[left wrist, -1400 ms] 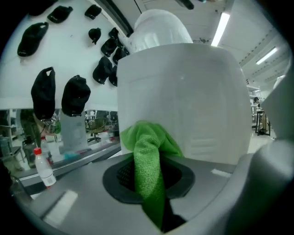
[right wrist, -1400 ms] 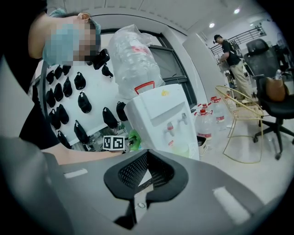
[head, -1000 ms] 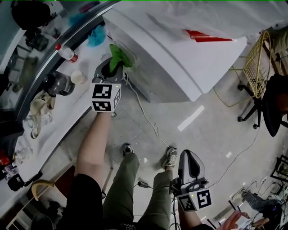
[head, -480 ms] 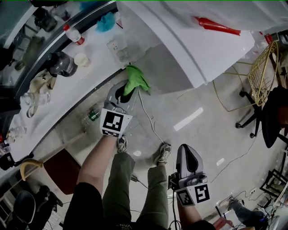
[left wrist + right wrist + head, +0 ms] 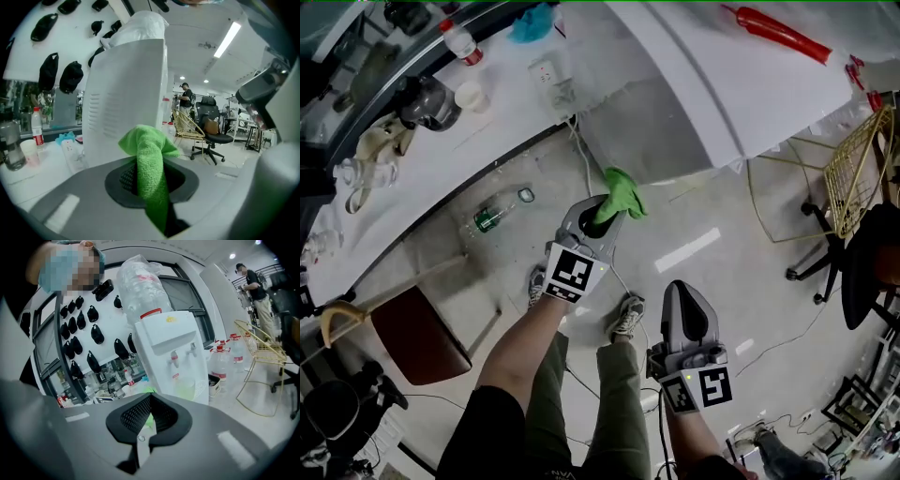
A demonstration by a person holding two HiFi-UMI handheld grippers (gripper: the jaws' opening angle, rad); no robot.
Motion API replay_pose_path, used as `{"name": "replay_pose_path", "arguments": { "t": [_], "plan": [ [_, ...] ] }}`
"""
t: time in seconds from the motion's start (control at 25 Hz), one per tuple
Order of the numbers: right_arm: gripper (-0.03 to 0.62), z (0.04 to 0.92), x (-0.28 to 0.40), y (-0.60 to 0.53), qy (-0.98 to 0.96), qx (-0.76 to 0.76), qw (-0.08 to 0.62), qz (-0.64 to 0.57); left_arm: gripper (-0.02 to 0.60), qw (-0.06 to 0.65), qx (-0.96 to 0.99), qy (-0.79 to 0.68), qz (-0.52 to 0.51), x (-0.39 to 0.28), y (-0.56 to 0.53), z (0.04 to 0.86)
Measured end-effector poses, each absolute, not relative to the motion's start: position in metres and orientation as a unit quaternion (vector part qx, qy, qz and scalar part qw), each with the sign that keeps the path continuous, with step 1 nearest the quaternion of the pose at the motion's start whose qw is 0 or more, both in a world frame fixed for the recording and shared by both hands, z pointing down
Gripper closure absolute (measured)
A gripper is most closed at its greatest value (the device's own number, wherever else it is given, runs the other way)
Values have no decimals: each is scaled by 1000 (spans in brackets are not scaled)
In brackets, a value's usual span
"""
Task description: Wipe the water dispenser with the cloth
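1. left gripper [image 5: 602,217], centre of the head view: fingers clamped on the green cloth [image 5: 622,194], which bunches out past the tips.
2. cloth is over the floor [image 5: 727,272], near the lower edge of the white water dispenser [image 5: 712,84] at upper right.
3. right gripper [image 5: 682,292], lower centre: fingers closed together, nothing held.

- The cloth [image 5: 151,164] has its lower end hidden between the left gripper's [image 5: 602,217] jaws, so how much is clamped cannot be told.
- The dispenser [image 5: 712,84] runs off the head view's top edge. In both gripper views its base sits behind the gripper body.
- In the right gripper [image 5: 146,423] view, the cloth is only a green sliver behind the jaws.
- The chair [image 5: 862,244] is cut off by the head view's right edge.
- The distant person [image 5: 186,96] is too small for detail.
- The floor bottle [image 5: 499,214] has a label too small to read.
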State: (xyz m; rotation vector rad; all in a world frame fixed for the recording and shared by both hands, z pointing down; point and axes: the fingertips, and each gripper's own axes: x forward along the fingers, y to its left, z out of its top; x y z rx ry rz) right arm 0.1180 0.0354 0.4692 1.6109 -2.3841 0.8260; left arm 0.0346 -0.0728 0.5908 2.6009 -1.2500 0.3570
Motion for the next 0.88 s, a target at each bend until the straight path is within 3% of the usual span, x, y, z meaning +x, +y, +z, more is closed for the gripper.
{"name": "replay_pose_path", "arguments": {
  "t": [0.4, 0.88],
  "plan": [
    [589, 488, 113, 32, -790, 532, 81, 293, 526, 127, 878, -445, 123, 40, -117, 607],
    [589, 494, 67, 23, -764, 559, 56, 317, 526, 134, 856, -460, 195, -49, -239, 614]
  ]
}}
